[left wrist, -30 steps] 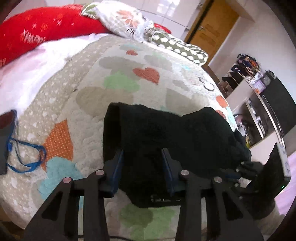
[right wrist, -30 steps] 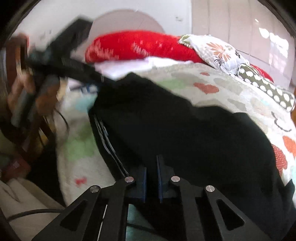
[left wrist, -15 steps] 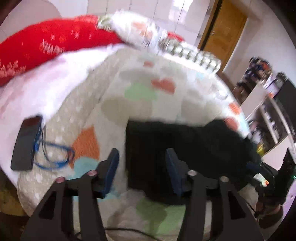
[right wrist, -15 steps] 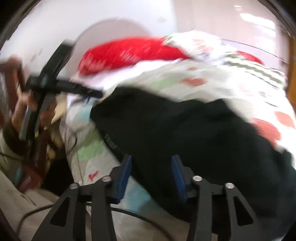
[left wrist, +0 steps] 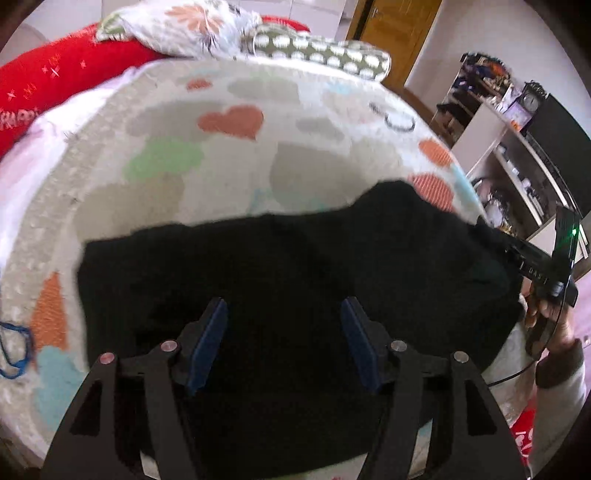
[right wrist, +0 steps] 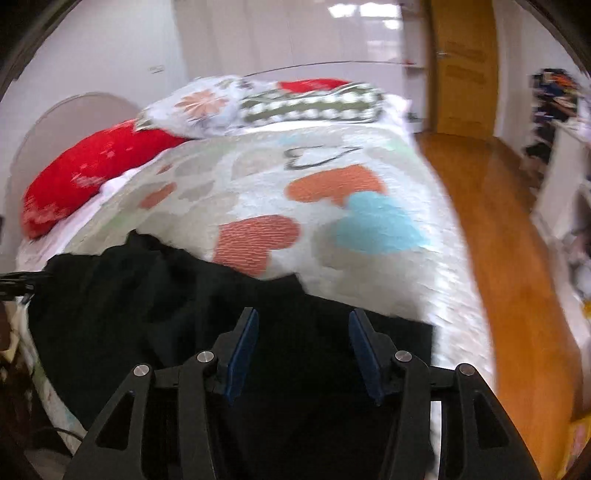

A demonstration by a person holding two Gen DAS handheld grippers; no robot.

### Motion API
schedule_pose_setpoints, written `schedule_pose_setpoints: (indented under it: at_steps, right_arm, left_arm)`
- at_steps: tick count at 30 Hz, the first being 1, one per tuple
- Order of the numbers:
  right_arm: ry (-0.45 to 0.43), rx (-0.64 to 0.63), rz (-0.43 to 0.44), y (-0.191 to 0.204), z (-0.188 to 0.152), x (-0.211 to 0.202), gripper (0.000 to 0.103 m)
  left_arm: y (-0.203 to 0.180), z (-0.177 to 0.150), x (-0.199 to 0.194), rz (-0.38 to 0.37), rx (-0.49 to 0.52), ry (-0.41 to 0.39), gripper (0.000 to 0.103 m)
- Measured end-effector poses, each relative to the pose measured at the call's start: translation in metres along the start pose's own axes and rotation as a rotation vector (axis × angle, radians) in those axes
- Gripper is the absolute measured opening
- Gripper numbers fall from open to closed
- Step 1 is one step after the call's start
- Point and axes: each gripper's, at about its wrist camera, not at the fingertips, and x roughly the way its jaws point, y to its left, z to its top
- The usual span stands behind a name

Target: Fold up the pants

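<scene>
Surface: a bed covered by a pale blanket (left wrist: 229, 173) printed with orange, green and blue hearts. Left to right across the head end: a red pillow (left wrist: 55, 77), a flowered pillow (left wrist: 188, 26), a dotted green pillow (left wrist: 317, 51). Further right, a yellow-brown door (left wrist: 395, 26), then shelves (left wrist: 509, 155) full of small items beside a dark screen (left wrist: 557, 140). The right wrist view shows an orange wood floor (right wrist: 495, 229) along the right side of the bed. A blue cord (left wrist: 14, 347) lies at the blanket's left edge.

Change over the last second: the left gripper (left wrist: 284, 343) was partly spread around cloth and now stands wide apart, holding nothing. The right gripper (right wrist: 301, 350) was pinched shut on the cloth; its blue pads (right wrist: 240, 354) are now well apart and empty. The dark phone-like item seen at left half a second ago is out of frame.

The black pants (left wrist: 295, 280) lie flat at the near edge of the bed, below both grippers. The folded bundle's long axis runs left to right, parallel to that edge. Waist versus hem cannot be told. At the bundle's right end, the right hand (left wrist: 554, 325) holds its gripper handle.
</scene>
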Motion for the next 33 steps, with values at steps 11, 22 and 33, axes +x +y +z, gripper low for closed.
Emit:
schedule_pose_setpoints:
  at_steps: [11,22,33]
  right_arm:
    - [-0.048,0.166,-0.109,-0.028,-0.02,-0.059,0.005]
    - [-0.074,0.313,-0.117,-0.056,-0.034,-0.063,0.038]
    - [0.003,0.198,-0.096,-0.032,-0.06,-0.074,0.046]
  left_arm:
    - [0.015,-0.006,0.007,-0.026,-0.045,0.008,0.063]
    - [0.013,-0.006,0.011,-0.029,-0.046,0.008,0.066]
    - [0.01,-0.004,0.014,-0.015,-0.041,0.013,0.071]
